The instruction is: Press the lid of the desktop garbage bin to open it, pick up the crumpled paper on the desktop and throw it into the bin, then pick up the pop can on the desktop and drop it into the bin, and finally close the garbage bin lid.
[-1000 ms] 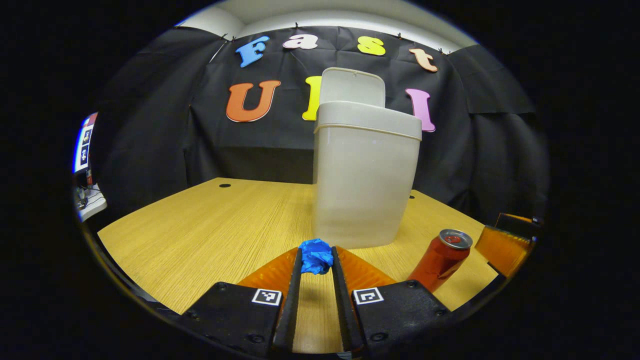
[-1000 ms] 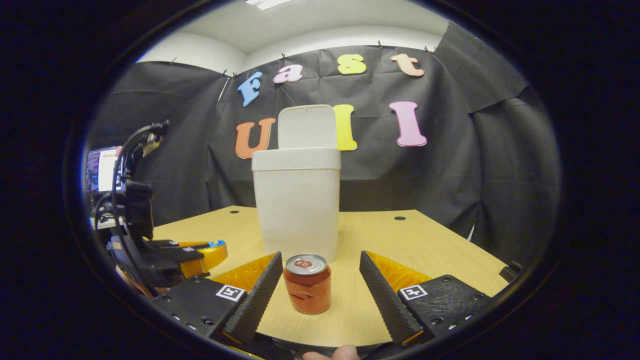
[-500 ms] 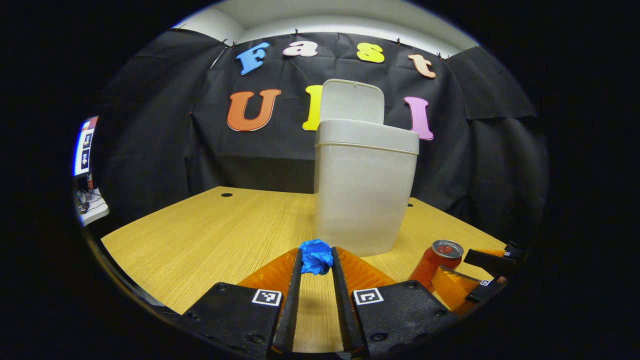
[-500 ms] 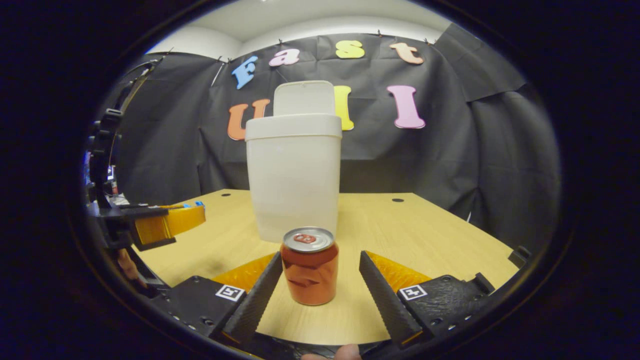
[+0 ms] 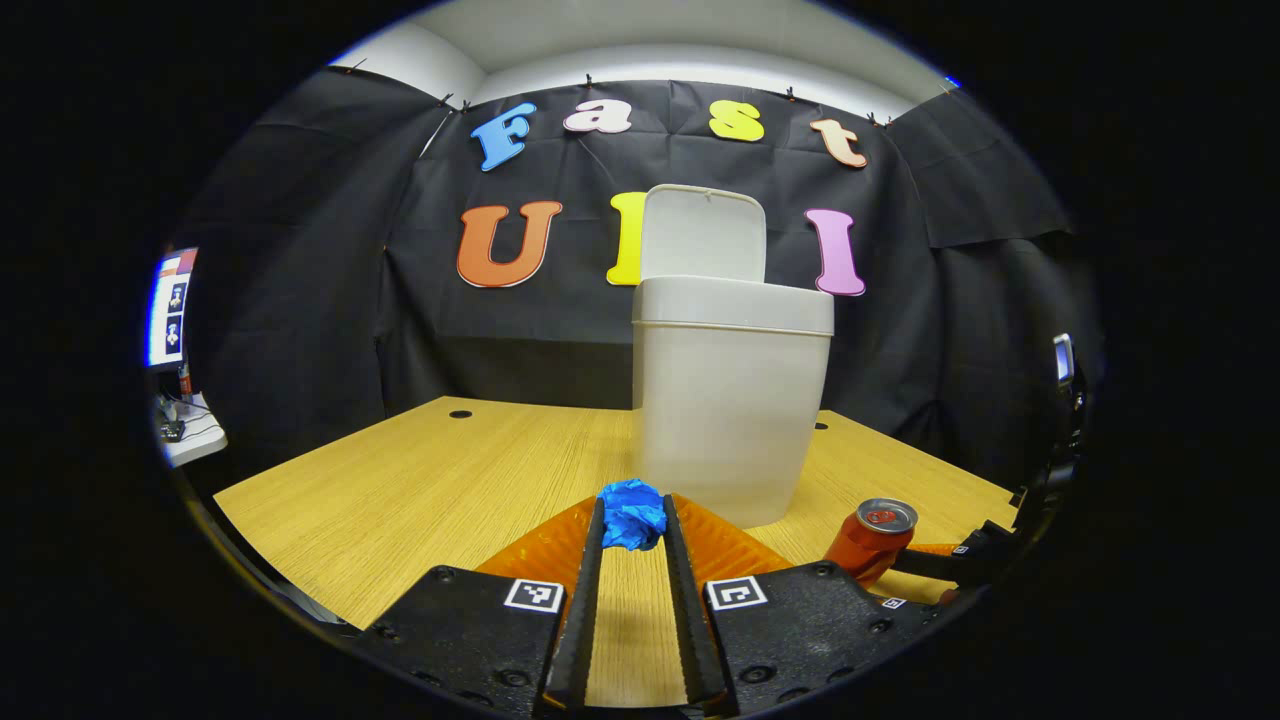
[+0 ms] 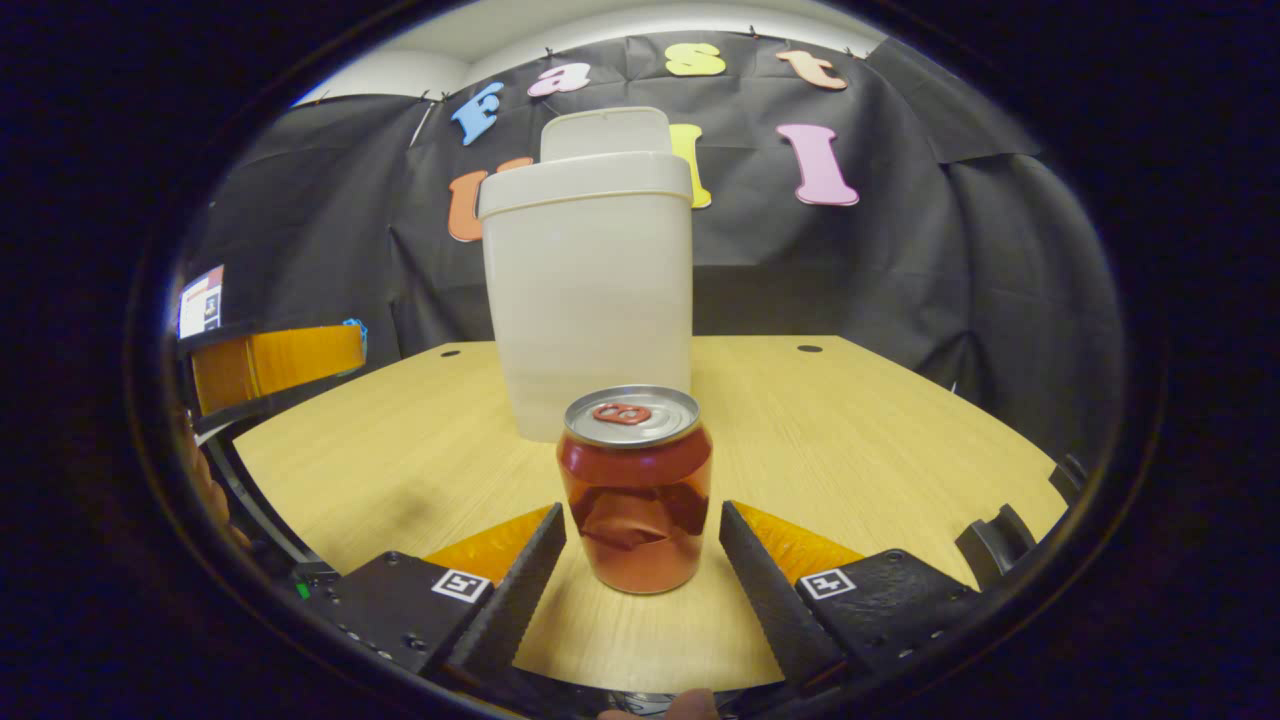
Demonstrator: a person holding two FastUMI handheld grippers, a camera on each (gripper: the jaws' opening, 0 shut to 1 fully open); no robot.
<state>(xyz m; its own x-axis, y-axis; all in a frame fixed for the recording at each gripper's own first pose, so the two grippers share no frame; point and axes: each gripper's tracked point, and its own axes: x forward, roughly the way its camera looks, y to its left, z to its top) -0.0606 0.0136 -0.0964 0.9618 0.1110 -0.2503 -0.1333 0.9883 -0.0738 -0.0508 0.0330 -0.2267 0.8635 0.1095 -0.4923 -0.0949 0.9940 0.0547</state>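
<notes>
The blue crumpled paper (image 5: 632, 515) is pinched at the tips of my left gripper (image 5: 632, 503), held above the wooden desk (image 5: 420, 480). Just beyond it stands the white bin (image 5: 733, 400), its lid (image 5: 703, 232) flipped upright and open. The dented red pop can (image 6: 636, 490) stands upright on the desk, between the fingers of my open right gripper (image 6: 640, 510), with gaps on both sides. In the right gripper view the bin (image 6: 588, 300) is behind the can and the left gripper (image 6: 275, 360) hovers at the far left. The can (image 5: 870, 540) also sits low right in the left gripper view.
The desk (image 6: 850, 430) has small cable holes near its back edge. A lit screen (image 5: 168, 310) and a side shelf with cables are off the left edge. Black cloth walls close the booth behind and to the sides.
My left gripper has risen with the paper, so the bin sits lower in its view. My right gripper has moved forward and down until its fingers flank the can.
</notes>
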